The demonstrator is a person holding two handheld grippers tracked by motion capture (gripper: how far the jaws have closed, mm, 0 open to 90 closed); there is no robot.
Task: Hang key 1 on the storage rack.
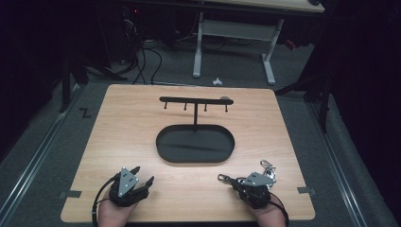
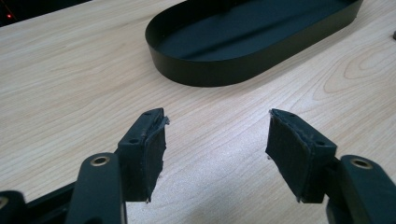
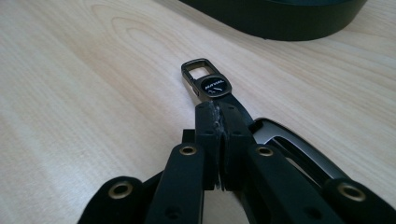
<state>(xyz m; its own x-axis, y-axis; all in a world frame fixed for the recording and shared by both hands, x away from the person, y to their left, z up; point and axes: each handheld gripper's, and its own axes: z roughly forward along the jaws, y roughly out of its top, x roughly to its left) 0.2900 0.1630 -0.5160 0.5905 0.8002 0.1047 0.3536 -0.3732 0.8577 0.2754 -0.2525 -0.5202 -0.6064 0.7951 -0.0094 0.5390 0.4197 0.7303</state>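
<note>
A black hook rack (image 1: pixel 195 101) rises on a post from an oval black tray (image 1: pixel 195 143) in the middle of the wooden table (image 1: pixel 127 113). My right gripper (image 1: pixel 231 182) rests near the front right edge, shut on a dark metal keychain (image 3: pixel 205 83) whose clasp sticks out past the jaw tips. A silver ring and carabiner (image 1: pixel 267 169) of the keychain lie beside the gripper. My left gripper (image 1: pixel 143 176) sits at the front left, open, with bare wood between its pads (image 2: pixel 289 149). The tray's wall (image 2: pixel 219 70) lies ahead of it.
A white-legged desk (image 1: pixel 236 33) stands on the grey floor beyond the table. Cables (image 1: pixel 142 61) trail on the floor at the far left. Tape marks (image 1: pixel 71 194) sit at the table's front corners.
</note>
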